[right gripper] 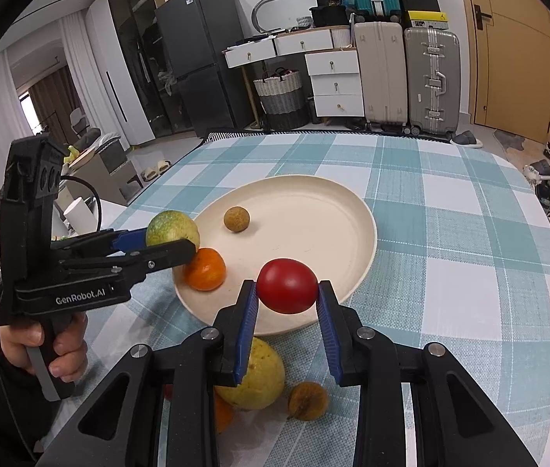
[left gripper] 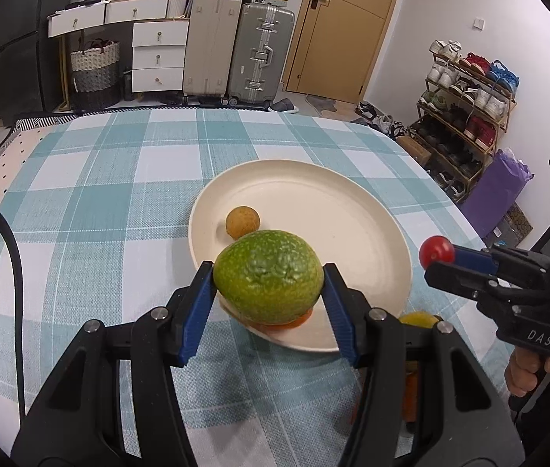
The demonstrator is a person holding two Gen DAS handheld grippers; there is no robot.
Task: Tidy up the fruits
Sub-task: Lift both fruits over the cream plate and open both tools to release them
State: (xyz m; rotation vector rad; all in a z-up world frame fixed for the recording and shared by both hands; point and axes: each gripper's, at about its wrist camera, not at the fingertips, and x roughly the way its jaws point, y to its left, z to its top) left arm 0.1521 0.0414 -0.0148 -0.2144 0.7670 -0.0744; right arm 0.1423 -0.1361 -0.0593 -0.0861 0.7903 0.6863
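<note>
My left gripper (left gripper: pixel 269 292) is shut on a green mottled fruit (left gripper: pixel 268 277) and holds it over the near rim of the cream plate (left gripper: pixel 314 210). It also shows in the right wrist view (right gripper: pixel 174 243), with the green fruit (right gripper: pixel 172 227) at the plate's left edge. My right gripper (right gripper: pixel 286 299) is shut on a red tomato (right gripper: pixel 287 291) above the plate's (right gripper: pixel 314 210) near rim. The tomato (left gripper: pixel 436 251) also shows in the left wrist view. A small brown fruit (left gripper: pixel 242 222) (right gripper: pixel 236 218) and an orange (right gripper: pixel 205 268) lie on the plate.
On the checked tablecloth (right gripper: pixel 450 233) below my right gripper lie a yellow fruit (right gripper: pixel 261 377), a brown wrinkled fruit (right gripper: pixel 308 401) and part of an orange one (right gripper: pixel 222 414). Suitcases (left gripper: pixel 236 50), drawers and a shoe rack (left gripper: pixel 465 116) stand beyond the table.
</note>
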